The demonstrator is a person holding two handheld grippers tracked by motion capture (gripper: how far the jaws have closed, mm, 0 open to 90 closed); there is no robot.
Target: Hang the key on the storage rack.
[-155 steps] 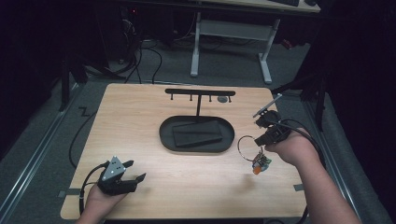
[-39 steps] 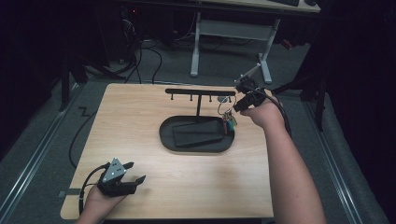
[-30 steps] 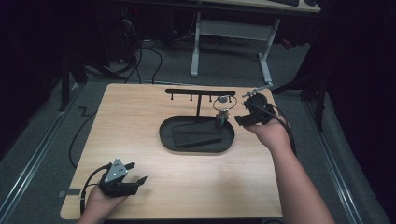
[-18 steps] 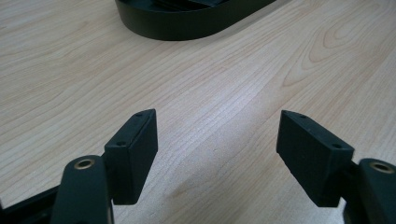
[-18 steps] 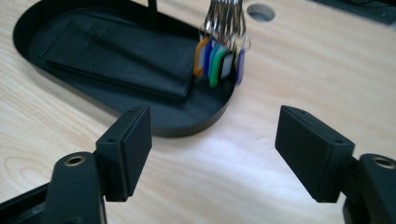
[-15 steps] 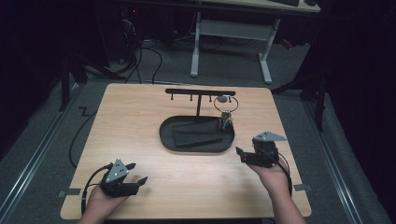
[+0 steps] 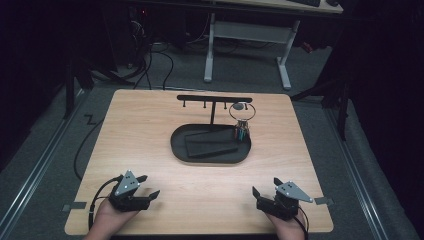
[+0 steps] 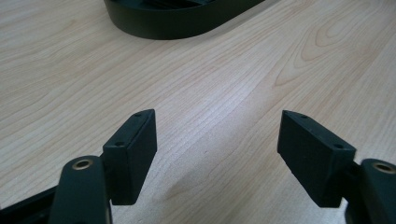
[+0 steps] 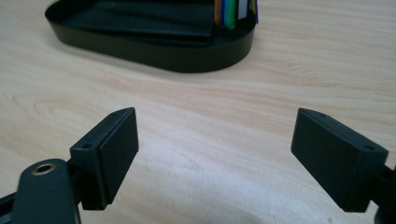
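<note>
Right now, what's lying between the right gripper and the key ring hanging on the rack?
Bare wood, then the near rim of the black tray, as the high view shows. The right gripper is open; the key ring hangs over the tray.

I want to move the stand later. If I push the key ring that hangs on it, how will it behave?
The key ring hangs from one peg of the stand, so it would probably swing. Its coloured tags dangle loose and look floppy. It seems light.

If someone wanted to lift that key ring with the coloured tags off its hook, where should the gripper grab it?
Probably on the ring's lower arc, just above the coloured tags, coming from the near side. The ring hangs face-on from the rack's right-hand peg, so its thin wire fits between open jaws there; the tags dangle loose over the black tray.
</note>
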